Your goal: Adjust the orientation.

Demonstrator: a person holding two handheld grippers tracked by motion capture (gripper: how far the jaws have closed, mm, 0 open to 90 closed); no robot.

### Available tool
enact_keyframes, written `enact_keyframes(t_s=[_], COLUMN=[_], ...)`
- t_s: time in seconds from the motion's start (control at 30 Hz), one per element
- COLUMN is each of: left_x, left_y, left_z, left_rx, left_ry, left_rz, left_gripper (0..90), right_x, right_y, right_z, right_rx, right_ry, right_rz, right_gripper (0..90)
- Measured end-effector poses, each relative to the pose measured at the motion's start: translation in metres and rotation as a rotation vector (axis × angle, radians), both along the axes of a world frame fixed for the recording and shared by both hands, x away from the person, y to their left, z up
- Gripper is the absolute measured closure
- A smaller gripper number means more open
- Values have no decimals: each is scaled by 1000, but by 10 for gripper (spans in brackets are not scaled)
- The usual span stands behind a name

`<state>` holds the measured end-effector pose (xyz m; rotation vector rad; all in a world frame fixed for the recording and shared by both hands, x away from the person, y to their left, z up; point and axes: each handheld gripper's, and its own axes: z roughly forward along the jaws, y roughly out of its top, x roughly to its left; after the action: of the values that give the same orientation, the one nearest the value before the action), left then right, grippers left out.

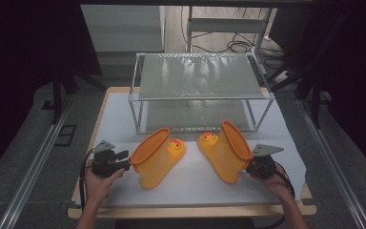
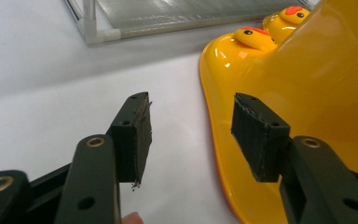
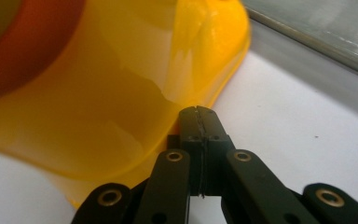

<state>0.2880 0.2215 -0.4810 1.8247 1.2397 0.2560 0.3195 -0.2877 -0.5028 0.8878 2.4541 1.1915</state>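
A: Nearest us, our left gripper [image 1: 124, 160] sits at the cuff of the left boot [image 1: 158, 157], jaws apart. In the left gripper view one pad [image 2: 260, 135] lies against the yellow shaft and the other [image 2: 135, 135] stands clear over the white mat [image 1: 195, 183], so nothing is held there.

B: And our right gripper [image 3: 200, 114]? Its jaws are pressed together with nothing between them, tips just beside the right boot [image 1: 224, 150].

A: So neither boot is gripped. Both lie on their sides on the mat, in front of the rack [image 1: 200, 90], duck toes pointing at each other.

B: The rack, beyond the boots, has bare shelves, top and bottom.

A: Then we judge we're at the start: if the boots belong on the rack, both grasps and both placings are left.
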Motion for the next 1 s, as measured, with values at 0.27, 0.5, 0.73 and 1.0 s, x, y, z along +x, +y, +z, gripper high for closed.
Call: enact_keyframes(t_s=[0.27, 0.5, 0.73, 1.0], left_x=[0, -1, 0, -1], left_y=[3, 4, 5, 7], left_z=[1, 1, 2, 3], left_rx=[-19, -24, -29, -37], left_ry=[2, 5, 10, 13], left_rz=[2, 0, 1, 3], left_gripper=[477, 477, 474, 469], right_x=[-15, -20, -22, -24], right_y=[17, 38, 59, 58], right_z=[-1, -1, -3, -3], right_rx=[22, 27, 42, 44], right_ry=[3, 18, 11, -11], right_rz=[119, 184, 202, 186], right_gripper=[898, 897, 896, 861])
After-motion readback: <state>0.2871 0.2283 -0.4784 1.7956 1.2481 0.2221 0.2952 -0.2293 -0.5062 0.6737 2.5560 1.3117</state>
